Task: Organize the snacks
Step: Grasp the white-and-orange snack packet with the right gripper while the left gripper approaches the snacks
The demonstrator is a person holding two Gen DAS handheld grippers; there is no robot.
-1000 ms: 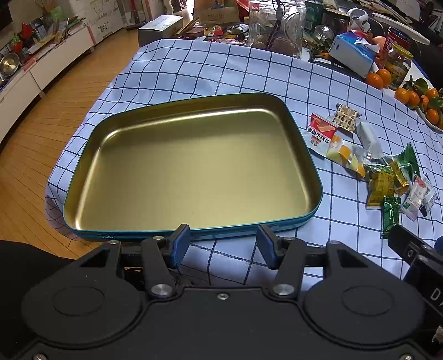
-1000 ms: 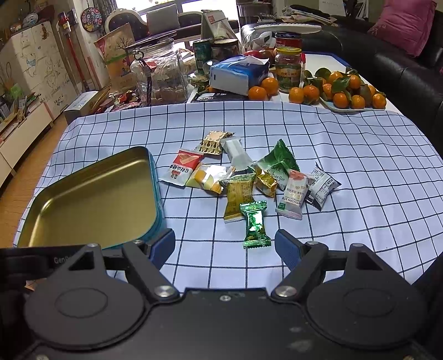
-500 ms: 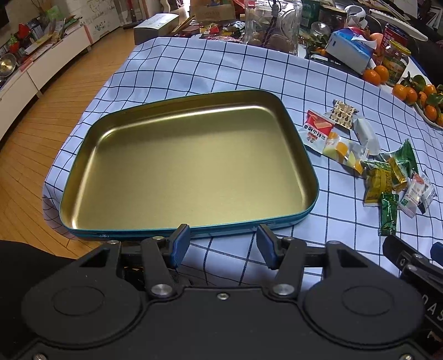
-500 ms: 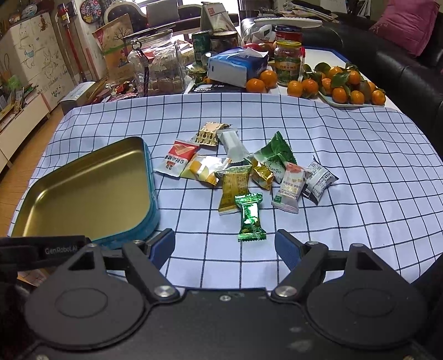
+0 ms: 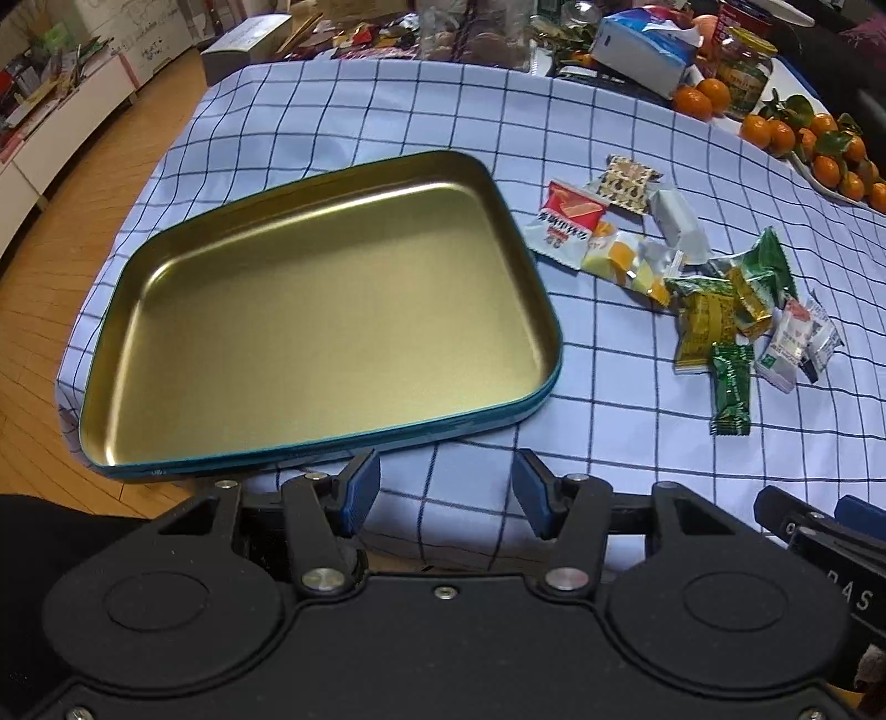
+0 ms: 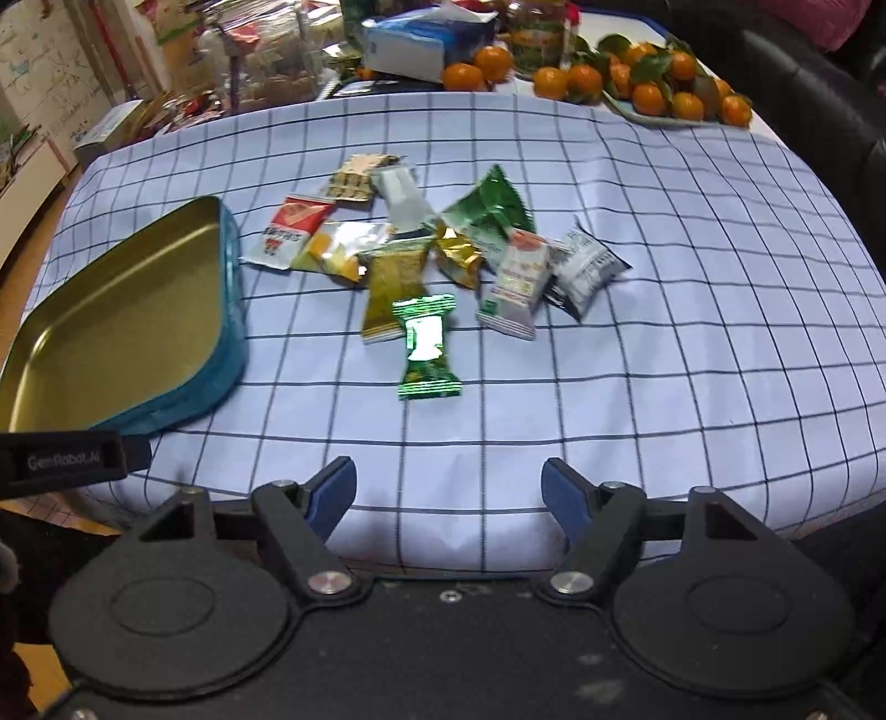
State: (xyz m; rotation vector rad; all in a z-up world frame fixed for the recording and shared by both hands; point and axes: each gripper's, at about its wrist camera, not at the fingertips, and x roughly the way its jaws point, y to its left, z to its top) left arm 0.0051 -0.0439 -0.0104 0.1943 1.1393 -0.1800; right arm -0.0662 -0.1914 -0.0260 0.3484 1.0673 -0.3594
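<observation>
A shallow gold tin tray (image 5: pixel 111 443) (image 6: pixel 227 288) with a teal rim lies empty on the checked cloth. To its right lies a loose pile of several wrapped snacks (image 5: pixel 703 293) (image 6: pixel 443 255). Nearest of them is a shiny green candy (image 6: pixel 427 346) (image 5: pixel 731 390). My left gripper (image 5: pixel 446 493) hovers open just short of the tray's near rim, holding nothing. My right gripper (image 6: pixel 448 493) hangs over bare cloth short of the green candy; its jaws are closing with nothing between them.
Behind the cloth the table is crowded: tangerines (image 6: pixel 653 91) on a plate, a tissue pack (image 5: pixel 642 52), jars (image 5: pixel 742 72) and a glass container. The left gripper's body (image 6: pixel 61 459) shows at the right wrist view's left edge. Wooden floor drops off left of the table.
Both grippers shifted across the table. The tray slid left in the left wrist view and the snack pile came closer in the right wrist view. The right jaws narrowed slightly.
</observation>
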